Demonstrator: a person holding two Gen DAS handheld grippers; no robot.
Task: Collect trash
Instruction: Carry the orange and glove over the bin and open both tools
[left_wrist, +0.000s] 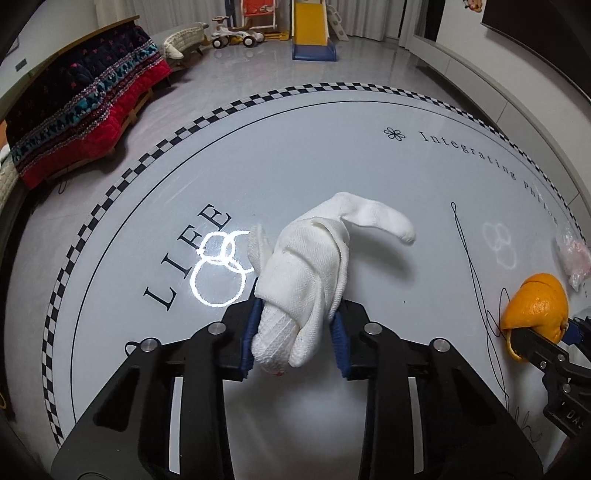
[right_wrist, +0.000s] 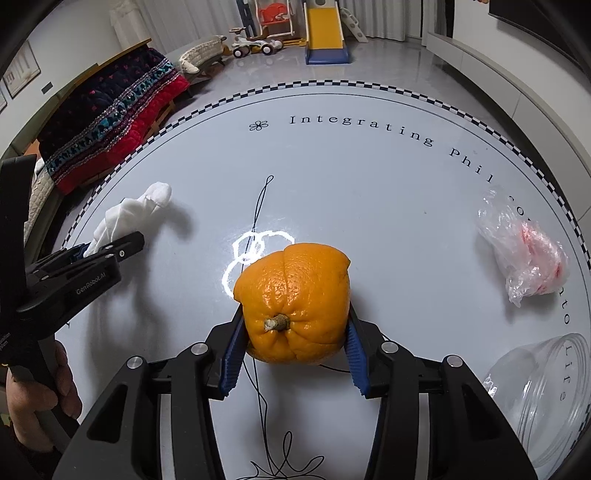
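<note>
The left gripper (left_wrist: 295, 332) has its blue pads pressed in on a bunched white sock (left_wrist: 314, 266), jaws nearly shut because the cloth squashes thin. It grips the cuff end, so the toe sticks out ahead and to the right of the fingertips, clear of the table (left_wrist: 332, 147) or just brushing it; the fisheye view makes that hard to judge. Gripping near one end lets the rest hang free for an easy drop.

The right gripper (right_wrist: 293, 332) stands about half open, its pads clamped on either side of an orange peel (right_wrist: 295, 299), stem toward the camera. The shell is hollow and wide, which explains the broader grip; too hard a squeeze would likely fold it.

From the left tool, the peel sits well off to the right. From the right tool, the sock and the other gripper lie to the left, with a hand (right_wrist: 40, 391) on its handle. A crumpled plastic bag (right_wrist: 524, 254) lies well to the right and ahead of the peel, not yet picked up. Nearer on the right stands a clear tub (right_wrist: 546, 398), likely more trash. A thin black thread (right_wrist: 262, 206) runs under and ahead of the peel.

No bin shows in either view, so where the held items go is unclear.
</note>
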